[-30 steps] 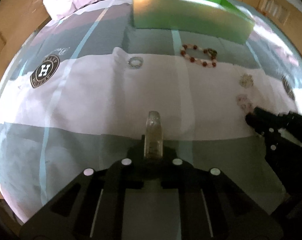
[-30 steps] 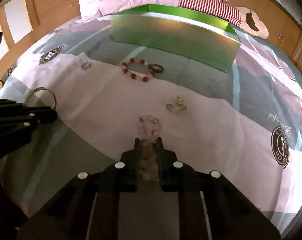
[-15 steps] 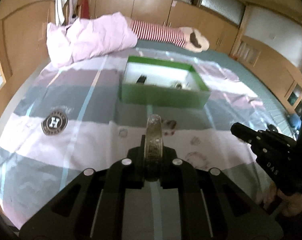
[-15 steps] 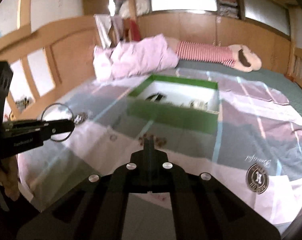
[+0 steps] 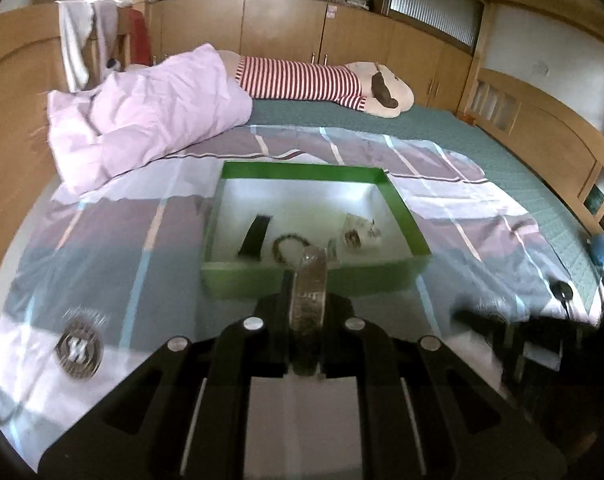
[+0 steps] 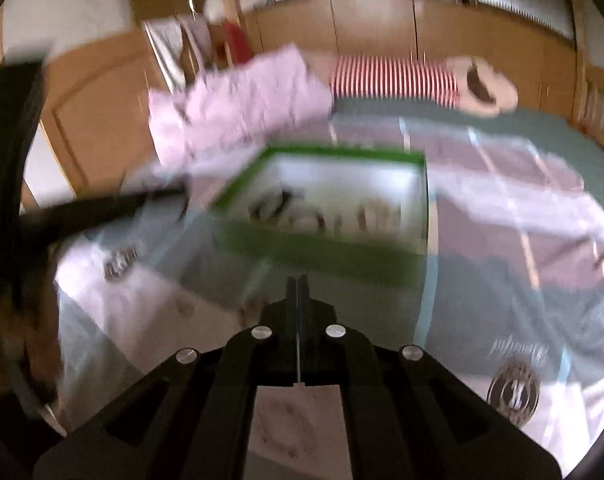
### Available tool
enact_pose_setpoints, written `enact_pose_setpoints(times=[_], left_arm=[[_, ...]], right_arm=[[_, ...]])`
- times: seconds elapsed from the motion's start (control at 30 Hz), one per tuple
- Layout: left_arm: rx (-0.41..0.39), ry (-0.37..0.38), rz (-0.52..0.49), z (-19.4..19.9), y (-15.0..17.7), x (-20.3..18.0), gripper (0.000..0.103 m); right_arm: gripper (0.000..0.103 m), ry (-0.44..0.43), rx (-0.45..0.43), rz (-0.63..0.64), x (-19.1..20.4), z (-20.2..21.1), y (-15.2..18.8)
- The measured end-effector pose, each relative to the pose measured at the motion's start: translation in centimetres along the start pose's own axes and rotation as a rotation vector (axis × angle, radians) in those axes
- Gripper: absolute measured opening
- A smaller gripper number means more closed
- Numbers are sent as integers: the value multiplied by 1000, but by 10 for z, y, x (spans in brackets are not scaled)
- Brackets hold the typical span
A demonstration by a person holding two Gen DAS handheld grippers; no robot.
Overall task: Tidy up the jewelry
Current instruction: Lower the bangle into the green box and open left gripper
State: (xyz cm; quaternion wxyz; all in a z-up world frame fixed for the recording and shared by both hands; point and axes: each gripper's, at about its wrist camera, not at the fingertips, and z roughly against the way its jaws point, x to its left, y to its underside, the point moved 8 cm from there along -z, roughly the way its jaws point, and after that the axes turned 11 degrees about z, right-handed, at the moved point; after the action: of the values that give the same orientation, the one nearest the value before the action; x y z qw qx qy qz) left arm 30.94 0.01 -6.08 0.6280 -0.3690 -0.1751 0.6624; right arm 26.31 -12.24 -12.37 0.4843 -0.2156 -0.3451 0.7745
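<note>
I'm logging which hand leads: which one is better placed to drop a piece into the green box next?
Left. The left tool visibly grips a silver bangle and faces the green box squarely; the right tool is shut, with nothing clearly visible between its fingers.

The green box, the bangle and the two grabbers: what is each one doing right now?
green box: open, no lid, jewelry inside
bangle: pinched edge-on in the left gripper
left gripper: shut on the bangle
right gripper: shut; nothing seen at its tips
black strap: lying in the box
</note>
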Motion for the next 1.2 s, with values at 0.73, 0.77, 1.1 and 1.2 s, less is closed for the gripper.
enact_pose_setpoints(times=[0.73,0.77,1.1,1.2], left_arm=[[-55,-67,26,-1,-36,40,99],[-52,-82,47,9,-31,49,99],[-51,-97,117,75,35,80,99],[-39,-99,79,70,40,76,99]], right_arm=[[7,-28,155,179,55,-33,88],[7,-23,137,179,55,-29,81],[8,107,-141,162,19,11,-47],[8,158,-179,103,-8,-2,-87]])
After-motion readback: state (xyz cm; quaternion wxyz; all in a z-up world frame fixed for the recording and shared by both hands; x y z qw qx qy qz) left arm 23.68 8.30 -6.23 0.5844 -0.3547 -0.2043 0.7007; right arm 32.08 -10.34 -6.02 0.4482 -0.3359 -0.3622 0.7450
